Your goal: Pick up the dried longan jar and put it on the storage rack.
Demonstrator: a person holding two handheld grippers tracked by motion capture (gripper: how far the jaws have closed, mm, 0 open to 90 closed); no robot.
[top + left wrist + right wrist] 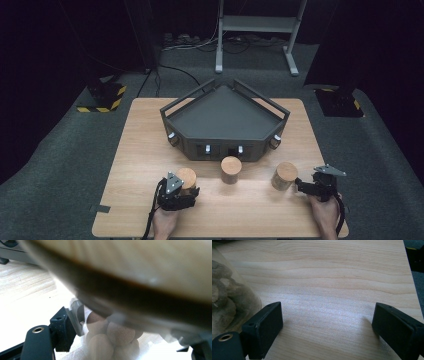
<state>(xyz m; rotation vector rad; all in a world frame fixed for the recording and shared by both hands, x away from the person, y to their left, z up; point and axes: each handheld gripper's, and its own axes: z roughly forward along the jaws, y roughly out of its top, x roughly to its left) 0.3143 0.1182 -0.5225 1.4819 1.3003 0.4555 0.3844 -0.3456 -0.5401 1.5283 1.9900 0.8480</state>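
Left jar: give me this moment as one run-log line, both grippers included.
left gripper: shut on left jar | right gripper: open, beside right jar | middle jar: untouched | table

Black tongs (186, 192) bear grey three-cornered plates, trailing black cables; bare forearms, no sleeves.

— What sort of place is shown?

— A lab or recording studio is suggested: black curtains are hung around a grey carpeted floor (60, 150).

— And what else?

— A metal stand (260, 30) with cables, hazard-striped bases (102, 97) and one lit wooden table (145, 130) are seen.
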